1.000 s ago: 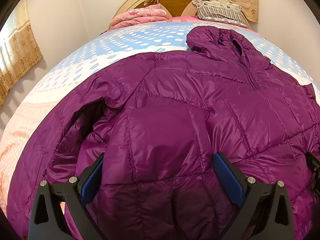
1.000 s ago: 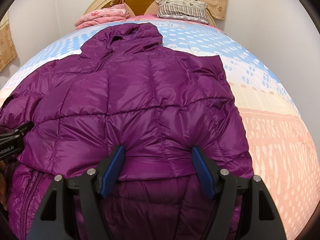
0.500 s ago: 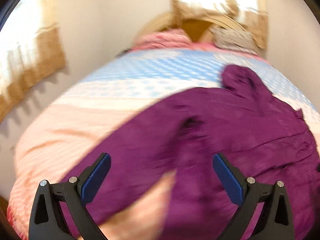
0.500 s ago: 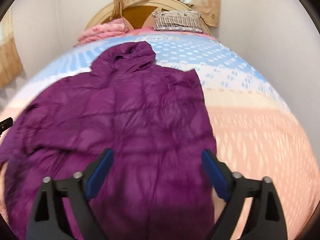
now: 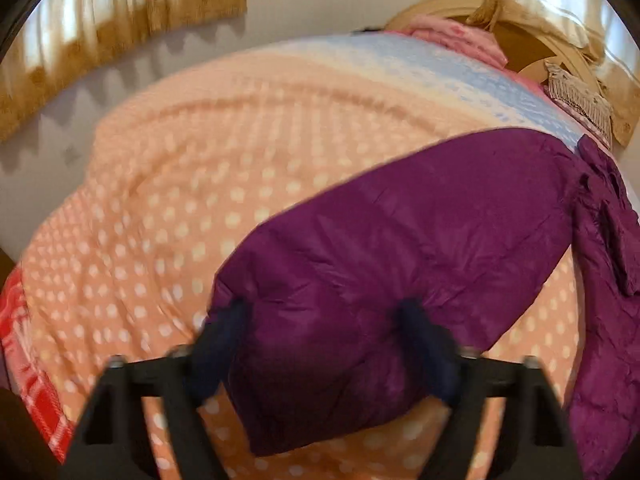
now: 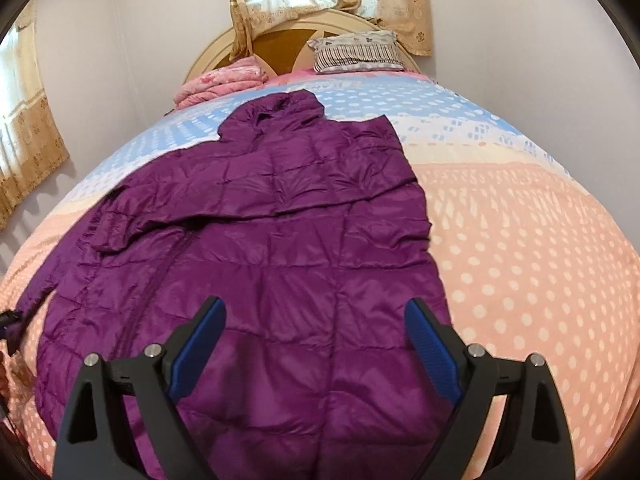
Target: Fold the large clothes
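A purple quilted hooded jacket point(image 6: 280, 240) lies spread on the bed, hood toward the headboard. One sleeve point(image 5: 400, 232) stretches out to the side over the peach cover. Its cuff end lies between the fingers of my left gripper point(image 5: 324, 320), whose jaws are closing around it; the fingers are blurred and still stand wide. My right gripper point(image 6: 316, 320) hovers open above the jacket's lower front, with nothing between its blue pads point(image 6: 430, 352). At the left edge of the right wrist view, a dark bit of the left gripper point(image 6: 8, 318) shows at the sleeve's tip.
The bed cover point(image 6: 520, 240) is peach with white dots, blue toward the head. A striped pillow point(image 6: 356, 50) and a folded pink blanket point(image 6: 224, 84) lie by the wooden headboard point(image 6: 280, 40). Walls and curtains point(image 5: 120, 12) close in on both sides.
My left gripper swept left off the jacket's body to the sleeve's cuff and began closing. My right gripper opened wider and drew back, so more of the jacket shows.
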{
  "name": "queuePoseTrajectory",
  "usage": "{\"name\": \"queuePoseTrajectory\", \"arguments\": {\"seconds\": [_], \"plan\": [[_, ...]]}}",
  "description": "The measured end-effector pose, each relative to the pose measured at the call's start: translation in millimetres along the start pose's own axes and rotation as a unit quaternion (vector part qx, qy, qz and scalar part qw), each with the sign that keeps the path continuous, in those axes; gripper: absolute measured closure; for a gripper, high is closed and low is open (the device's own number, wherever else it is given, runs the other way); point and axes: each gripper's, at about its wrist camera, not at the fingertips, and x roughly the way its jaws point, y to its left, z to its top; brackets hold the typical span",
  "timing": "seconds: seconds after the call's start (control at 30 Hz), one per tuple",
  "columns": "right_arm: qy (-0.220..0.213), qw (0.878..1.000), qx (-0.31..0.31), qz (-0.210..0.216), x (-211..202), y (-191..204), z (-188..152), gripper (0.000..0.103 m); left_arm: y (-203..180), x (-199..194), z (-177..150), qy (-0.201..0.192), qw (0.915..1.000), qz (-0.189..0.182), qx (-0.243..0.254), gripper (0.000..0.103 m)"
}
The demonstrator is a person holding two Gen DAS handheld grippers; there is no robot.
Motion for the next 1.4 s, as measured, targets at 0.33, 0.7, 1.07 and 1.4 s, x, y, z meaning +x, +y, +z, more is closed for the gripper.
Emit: {"name": "queuePoseTrajectory", "arguments": {"seconds": [0.33,0.7,1.07,1.4], "plan": [[-0.039,0.998,0.046,-0.028,-22,-41,4,0.01,-40,-95,78,-0.164,0.9833,0.0,0.08,0.096],[-0.04,0.996,0.076,-0.036,-25,-72,-2,0.01,-223,-148,63,-0.228,0.9417,-0.103,0.225,0.096],[-0.023,0.996,0.073,-0.038,-17,-85,-7,0.01,-370,-156,-42,-0.261,0.8923,-0.147,0.338,0.023],[-0.01,0.998,0.065,-0.007,-23,-68,20,0.01,-320,-150,-6,-0.297,0.9083,-0.107,0.275,0.007]]}}
